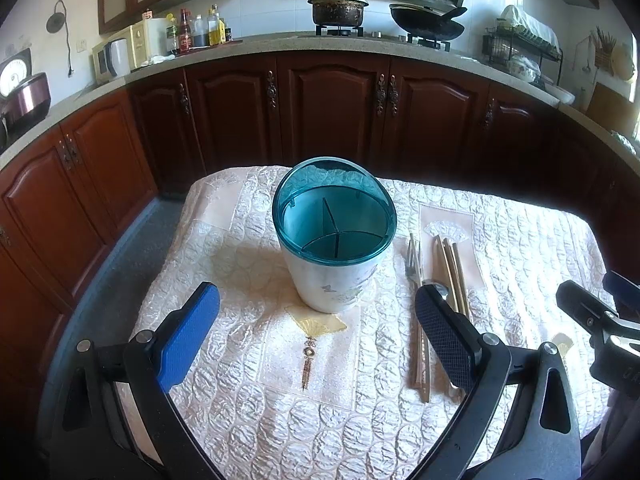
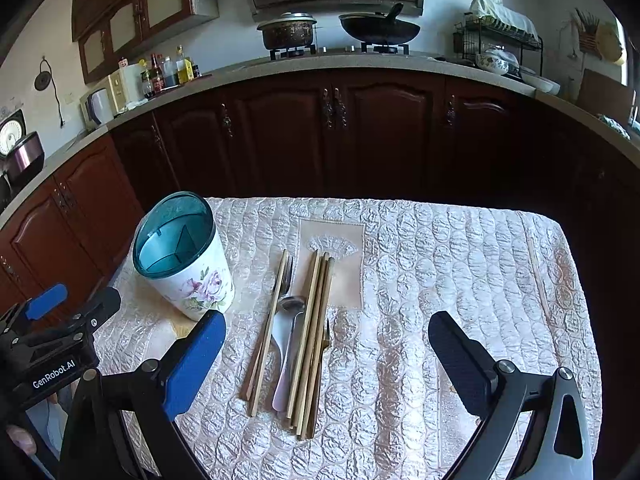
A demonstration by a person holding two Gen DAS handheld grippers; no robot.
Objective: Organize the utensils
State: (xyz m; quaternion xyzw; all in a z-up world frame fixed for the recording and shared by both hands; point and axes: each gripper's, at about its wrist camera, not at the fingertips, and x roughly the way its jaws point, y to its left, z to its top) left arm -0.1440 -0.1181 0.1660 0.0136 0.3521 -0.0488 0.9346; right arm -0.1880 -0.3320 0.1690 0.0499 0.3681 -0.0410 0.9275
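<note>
Utensil pile (image 2: 294, 332) between right claw (image 2: 326, 356) fingers

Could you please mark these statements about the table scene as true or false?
1. The holder stands upright on the cloth. True.
2. The utensils are already in the holder. False: the chopsticks, fork and spoon lie on the cloth beside it, and its compartments look empty.
3. Both tools are open and hold nothing. True: the left tool and right tool have wide, empty jaws.
4. The holder has a single undivided compartment. False: dividers split it into sections.
5. The spoon lies apart from the chopsticks. False: it lies among them.
</note>
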